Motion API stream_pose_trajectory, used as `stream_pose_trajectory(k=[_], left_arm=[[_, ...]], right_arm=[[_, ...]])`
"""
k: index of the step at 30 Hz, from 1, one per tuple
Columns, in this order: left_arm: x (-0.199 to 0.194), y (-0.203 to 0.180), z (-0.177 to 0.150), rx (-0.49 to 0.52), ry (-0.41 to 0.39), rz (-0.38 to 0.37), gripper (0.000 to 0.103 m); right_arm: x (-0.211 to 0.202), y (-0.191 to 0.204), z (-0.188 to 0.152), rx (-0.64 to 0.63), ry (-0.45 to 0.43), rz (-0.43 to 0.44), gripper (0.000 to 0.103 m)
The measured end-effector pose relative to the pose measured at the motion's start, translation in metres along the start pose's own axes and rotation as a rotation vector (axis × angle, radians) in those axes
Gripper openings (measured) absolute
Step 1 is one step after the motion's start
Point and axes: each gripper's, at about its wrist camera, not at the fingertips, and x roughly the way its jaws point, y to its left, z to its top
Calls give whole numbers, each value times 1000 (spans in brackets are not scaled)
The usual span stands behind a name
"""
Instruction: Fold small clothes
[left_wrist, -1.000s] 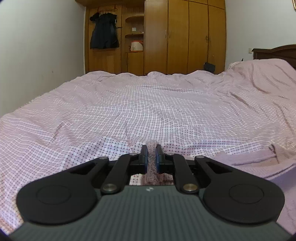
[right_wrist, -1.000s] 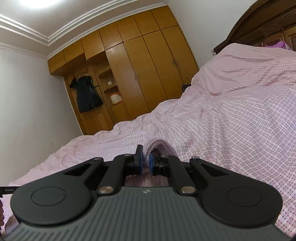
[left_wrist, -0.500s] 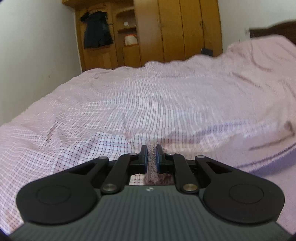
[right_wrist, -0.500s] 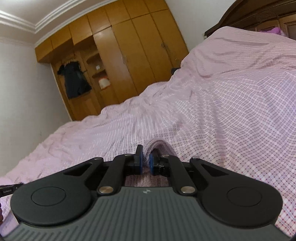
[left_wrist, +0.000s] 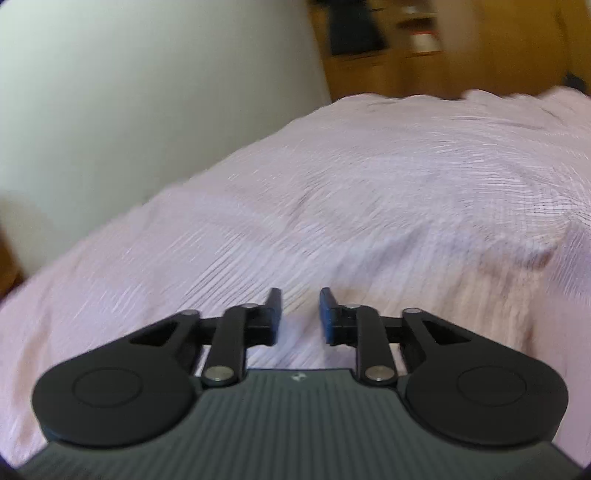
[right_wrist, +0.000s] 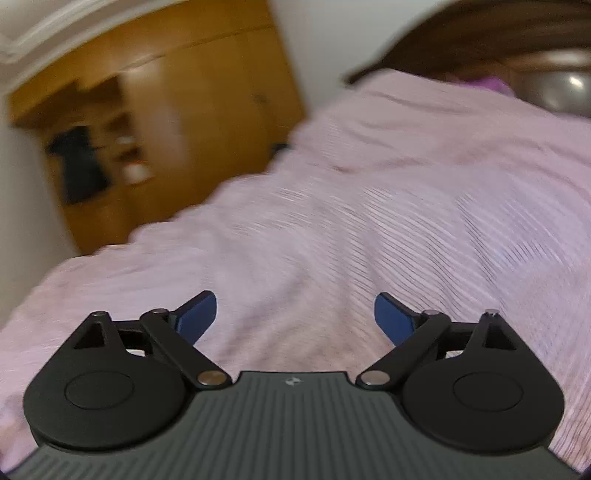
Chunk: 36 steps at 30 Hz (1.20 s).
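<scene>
In the left wrist view my left gripper (left_wrist: 300, 301) hangs over the bed with its jaws opening, a narrow gap between the blue pads and nothing in it. A pale pink ribbed garment (left_wrist: 495, 295) lies on the cover just to its right, blurred by motion. In the right wrist view my right gripper (right_wrist: 294, 301) has its jaws opening wide, and only bedding shows between the fingers. Whether the cloth below them is the garment I cannot tell, because the picture is smeared.
The pink checked bed cover (left_wrist: 369, 177) fills both views. A white wall (left_wrist: 147, 92) runs along the bed's left side. A wooden wardrobe (right_wrist: 207, 122) stands beyond the foot, and a dark headboard (right_wrist: 498, 40) rises at the right.
Both grippers have let go of the pink garment and opened, the right one wide. The left view has swung left and down; the right view has tilted towards the headboard.
</scene>
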Motion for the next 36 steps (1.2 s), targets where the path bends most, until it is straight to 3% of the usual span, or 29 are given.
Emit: stream_pose_trajectory(k=[2,4,7,9,12,14,16,19,21,25,29,31,33,34,36], left_arm=[[-26,34,-22,-46,13,-110,28],[-55,63,-42,-63,-26,-238,28],[-90,86,-57,-83,-44,-358,28],[-108,92,-63,-117,-27,-432,28],[-123,96,-77,-252,25,-553,28],[-115,91,-78,-336,138,-660,28],[-101,83,-81,-409,234,-742,28],[-70,72,-89,-522,351,-787,29],[-53,73,-97,-690,409,-813,29],[-39,71,-99,-927,499,-935,38],[-53,71,-116,-1111,529,-923,48],[-58,68,-116,-1111,475,-946,58],[-55,56,-109,-1057,446,-966,60],[-51,51,-107,-1043,431,-978,60],[-41,41,-103,-1022,407,-988,59]], right_arm=[[-20,14,2,-88,-12,20,103],[-36,23,-2,-185,-9,-20,103],[-53,24,-19,-270,84,-89,103],[-60,3,-34,-155,182,-74,103],[-60,-33,-62,52,268,-98,103],[-56,-54,-81,219,337,-122,103],[-53,-77,-98,449,393,-68,103],[-49,-99,-109,709,379,106,103],[-42,-105,-114,807,404,201,103],[-34,-102,-127,813,366,188,98],[-29,-93,-126,753,343,189,98],[-28,-91,-125,744,341,201,97],[-22,-92,-126,756,344,241,92],[-18,-94,-125,773,344,254,86],[-10,-100,-128,818,355,257,61]])
